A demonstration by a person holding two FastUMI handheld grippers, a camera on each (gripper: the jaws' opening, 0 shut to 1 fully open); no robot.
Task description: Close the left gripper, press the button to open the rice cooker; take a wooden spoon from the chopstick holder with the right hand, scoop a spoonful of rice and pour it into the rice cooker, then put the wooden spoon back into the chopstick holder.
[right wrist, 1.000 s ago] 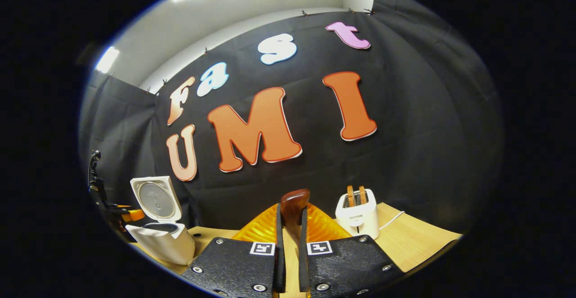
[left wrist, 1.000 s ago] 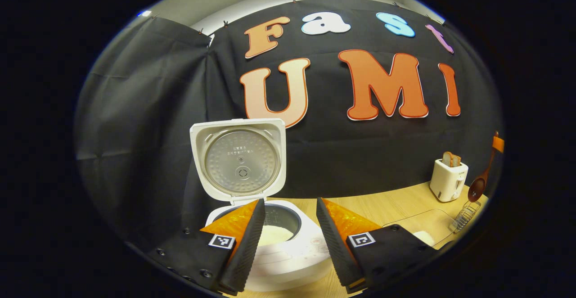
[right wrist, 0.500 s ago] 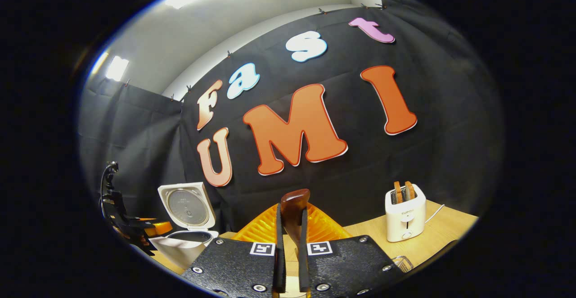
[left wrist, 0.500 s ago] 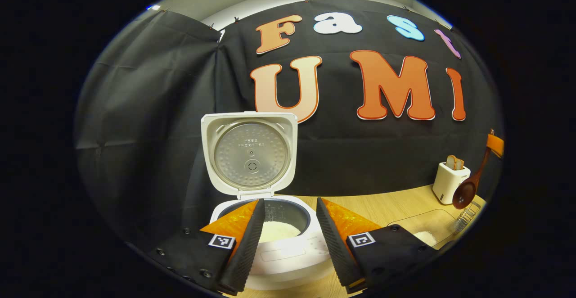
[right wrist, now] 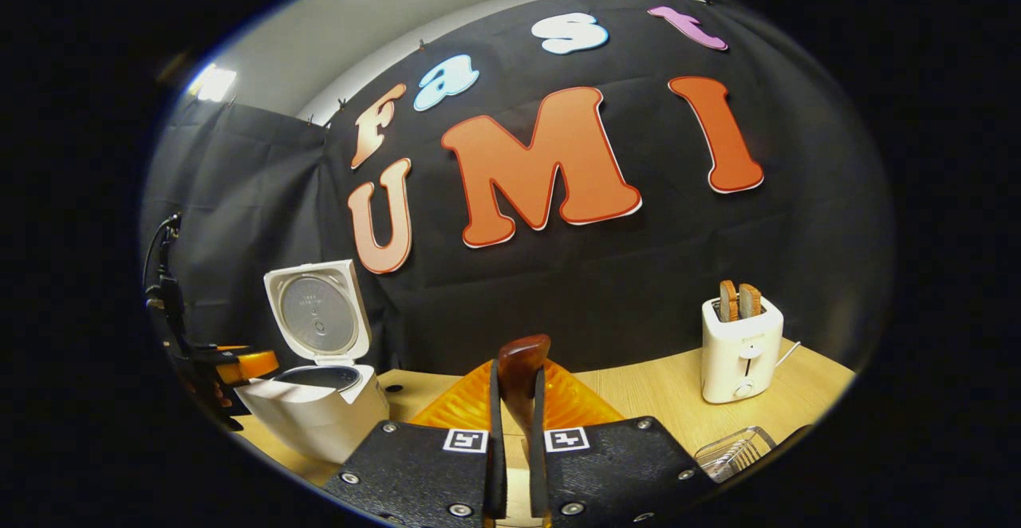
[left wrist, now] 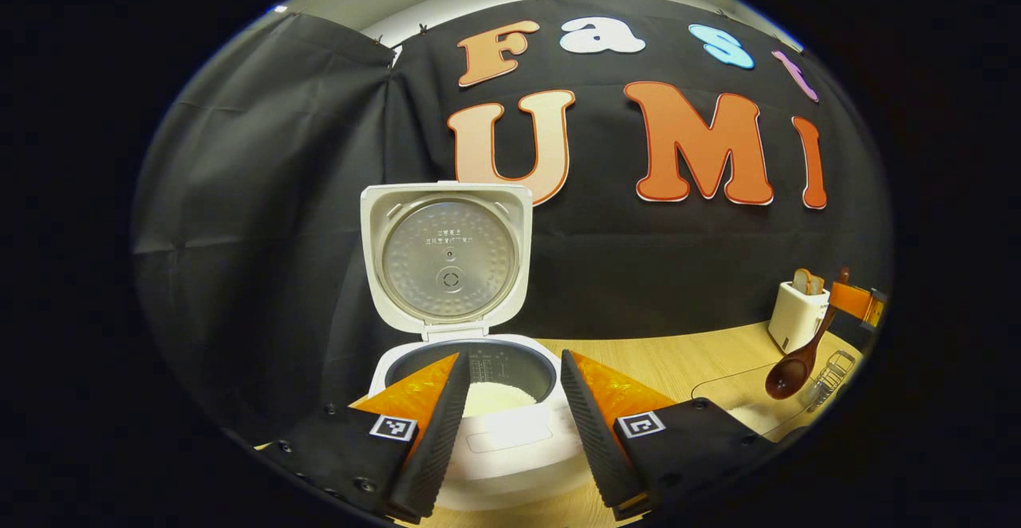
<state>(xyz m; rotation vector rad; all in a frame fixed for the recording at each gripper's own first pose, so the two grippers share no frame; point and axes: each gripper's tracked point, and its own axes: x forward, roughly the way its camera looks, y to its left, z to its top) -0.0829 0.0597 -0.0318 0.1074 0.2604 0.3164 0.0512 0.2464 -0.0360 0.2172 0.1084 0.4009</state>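
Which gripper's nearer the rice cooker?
Left. The left gripper sits right over the rice cooker, open. The right gripper, holding the wooden spoon, is off beside the toaster.

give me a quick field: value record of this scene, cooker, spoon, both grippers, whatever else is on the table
rice cooker: lid up, white rice in the pot
wooden spoon: handle clamped in the right gripper, bowl hanging down over the clear rice tray
left gripper: open, holding nothing, in front of the cooker
chopstick holder: wire rack on the table
toaster: white, two slices in it
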